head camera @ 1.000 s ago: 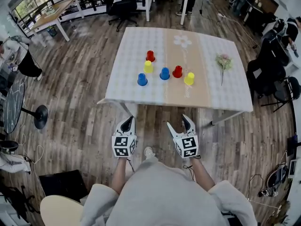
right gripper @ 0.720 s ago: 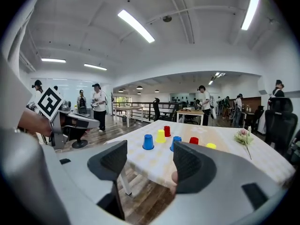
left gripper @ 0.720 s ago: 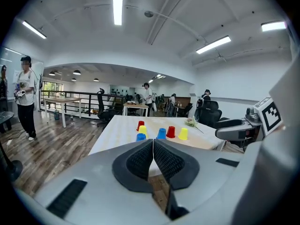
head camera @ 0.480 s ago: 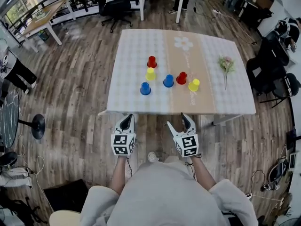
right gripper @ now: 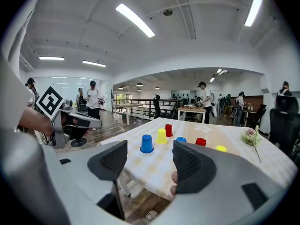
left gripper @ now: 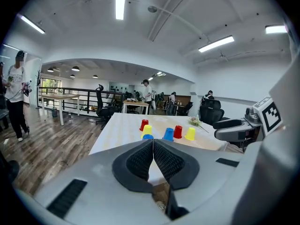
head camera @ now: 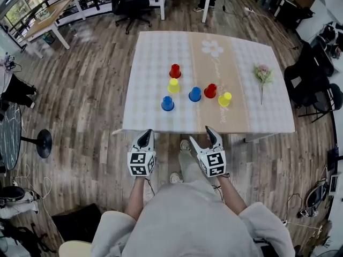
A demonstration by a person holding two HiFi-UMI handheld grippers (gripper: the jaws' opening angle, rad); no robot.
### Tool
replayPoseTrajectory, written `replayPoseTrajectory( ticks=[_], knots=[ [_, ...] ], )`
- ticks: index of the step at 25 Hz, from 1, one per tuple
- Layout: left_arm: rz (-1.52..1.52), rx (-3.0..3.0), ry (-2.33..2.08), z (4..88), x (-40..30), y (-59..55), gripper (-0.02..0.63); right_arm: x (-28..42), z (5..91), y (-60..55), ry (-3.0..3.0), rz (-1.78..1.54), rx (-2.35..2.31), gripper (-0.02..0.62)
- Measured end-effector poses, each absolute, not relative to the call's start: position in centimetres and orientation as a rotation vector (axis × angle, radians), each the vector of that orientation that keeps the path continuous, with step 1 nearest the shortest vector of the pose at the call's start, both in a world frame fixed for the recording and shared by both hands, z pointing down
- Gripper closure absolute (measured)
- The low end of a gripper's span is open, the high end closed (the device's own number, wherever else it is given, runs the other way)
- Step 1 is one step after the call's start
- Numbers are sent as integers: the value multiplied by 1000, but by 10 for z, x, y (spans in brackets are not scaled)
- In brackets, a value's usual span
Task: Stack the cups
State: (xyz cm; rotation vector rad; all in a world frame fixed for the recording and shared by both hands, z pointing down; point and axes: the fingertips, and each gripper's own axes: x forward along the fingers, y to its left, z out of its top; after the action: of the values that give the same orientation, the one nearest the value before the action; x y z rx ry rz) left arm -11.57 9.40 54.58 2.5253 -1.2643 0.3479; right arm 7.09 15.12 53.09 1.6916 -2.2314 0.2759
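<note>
1. The left gripper [head camera: 144,138] is hovering short of the table's near edge, its jaws pressing together on nothing, the ribbed pads [left gripper: 140,161] touching along their length.
2. The right gripper [head camera: 204,138] is hanging level with it, just off the same edge; its jaws are standing spread apart and gripping nothing, the nearest blue cup [right gripper: 146,144] showing through the gap.
3. Both are sitting well apart from the cups, over the wooden floor [head camera: 91,116].
4. The table [head camera: 155,47] is carrying six upturned cups, none stacked.
5. In the head view a blue cup [head camera: 168,104] is standing nearest on the left, with a yellow cup [head camera: 173,85] and then a red cup [head camera: 175,71] lining up behind it.
6. To the right a second blue cup [head camera: 195,94], a second red cup [head camera: 210,91] and a second yellow cup [head camera: 224,99] are clustering close together.
7. A flower sprig [head camera: 262,75] is lying near the table's right side, apart from the cups.
</note>
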Motion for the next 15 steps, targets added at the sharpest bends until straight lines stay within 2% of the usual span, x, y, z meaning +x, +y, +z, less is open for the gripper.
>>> replayPoseTrajectory(
  ticks=[15],
  knots=[
    [389,2437,-1381,545,-97,-17,592,86,531,17,-2343,285,1556,302]
  ],
)
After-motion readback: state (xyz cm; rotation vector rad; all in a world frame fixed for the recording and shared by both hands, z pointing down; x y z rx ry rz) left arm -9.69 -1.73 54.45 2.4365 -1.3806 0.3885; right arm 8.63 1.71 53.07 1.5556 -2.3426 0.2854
